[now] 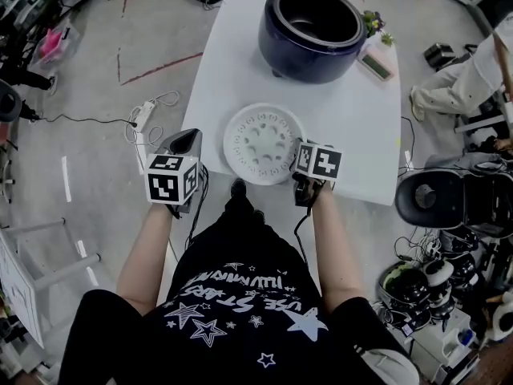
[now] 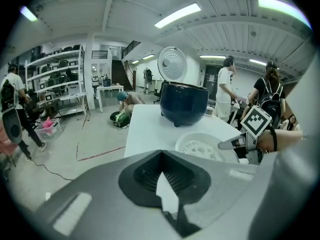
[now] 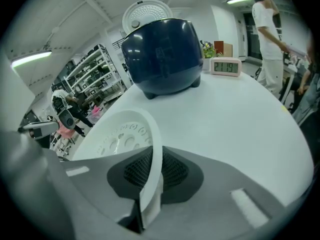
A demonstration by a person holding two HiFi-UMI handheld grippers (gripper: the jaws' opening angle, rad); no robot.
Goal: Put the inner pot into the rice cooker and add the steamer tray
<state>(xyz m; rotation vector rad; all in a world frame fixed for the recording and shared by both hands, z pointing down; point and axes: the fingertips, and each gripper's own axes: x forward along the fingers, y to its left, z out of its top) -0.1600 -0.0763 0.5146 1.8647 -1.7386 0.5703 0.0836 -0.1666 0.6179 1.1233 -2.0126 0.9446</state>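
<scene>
1. The rice cooker [image 1: 311, 34] stands open at the far edge of the counter [image 1: 228, 70]. Its cavity looks dark and smooth-rimmed, and no separate pot lies anywhere on the counter. The inner pot is therefore probably seated already, though I cannot tell for certain.
2. The steamer tray [image 1: 260, 143] lies flat at the middle of the counter's near edge, well apart from the cooker.
3. The right tool [image 3: 150, 184] pinches the tray's near-right rim, which stands upright between its pads in the right gripper view.
4. The left tool [image 2: 162, 184] hangs off the near-left corner, its jaws pressed almost together on nothing. Only a pale sliver of counter shows through.
5. Left to do: lift the tray, carry it to the far edge and settle it level in the cooker's mouth.
</scene>
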